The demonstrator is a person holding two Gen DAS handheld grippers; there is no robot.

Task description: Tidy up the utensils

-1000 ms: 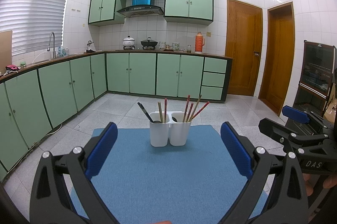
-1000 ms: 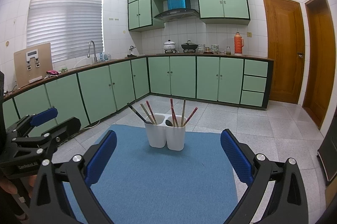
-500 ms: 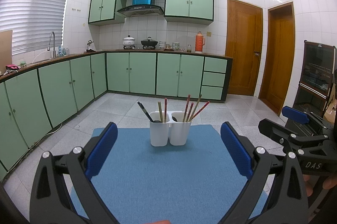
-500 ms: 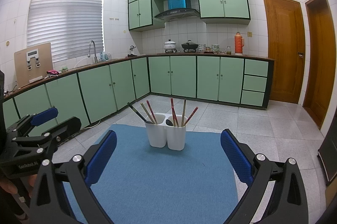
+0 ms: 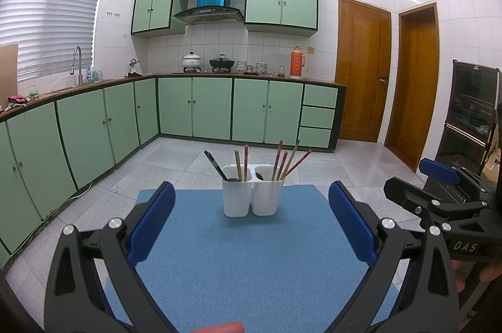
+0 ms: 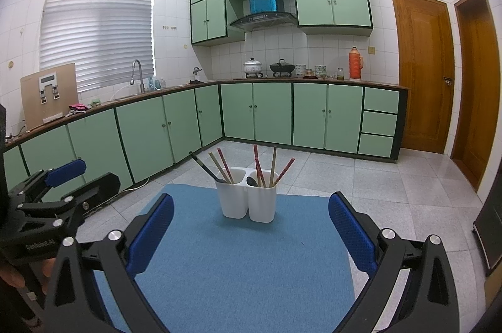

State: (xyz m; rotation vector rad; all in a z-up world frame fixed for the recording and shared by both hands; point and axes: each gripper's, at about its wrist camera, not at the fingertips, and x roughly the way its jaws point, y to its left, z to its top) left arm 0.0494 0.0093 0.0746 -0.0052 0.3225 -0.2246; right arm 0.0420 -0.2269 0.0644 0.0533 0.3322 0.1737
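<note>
A: Task thing where?
B: Twin white holder (image 5: pixel 252 194) at far middle of blue mat (image 5: pixel 251 254), upright, two cups joined side by side. Same in right view, holder (image 6: pixel 246 197) centred ahead.

A: Contents?
B: Left cup: black-handled spoon (image 5: pixel 215 165), two chopsticks (image 5: pixel 242 162). Right cup: four chopsticks (image 5: pixel 287 159), plus a dark spoon bowl (image 5: pixel 259 175) peeking at rim. Mixed kinds in both cups.

A: Left gripper?
B: Left gripper (image 5: pixel 251 226) hovering low over near mat, fingers (image 5: pixel 153 220) spread wide, nothing between. Well short of holder.

A: Right gripper?
B: Right gripper (image 6: pixel 251 229) likewise, fingers (image 6: pixel 351 235) wide apart, empty. Also visible at right edge of left view, beside the mat, apart from holder.

A: Progress?
B: Judged either near start or near end; hard to call. Nothing loose on mat, all utensils standing in cups. If sorting by kind intended, not done: spoons split across cups, chopsticks in both. If only gathering into holder intended, looks finished.

A: Left to do?
B: Probably moving spoons into one cup, chopsticks into other. Nothing gripped yet.
</note>
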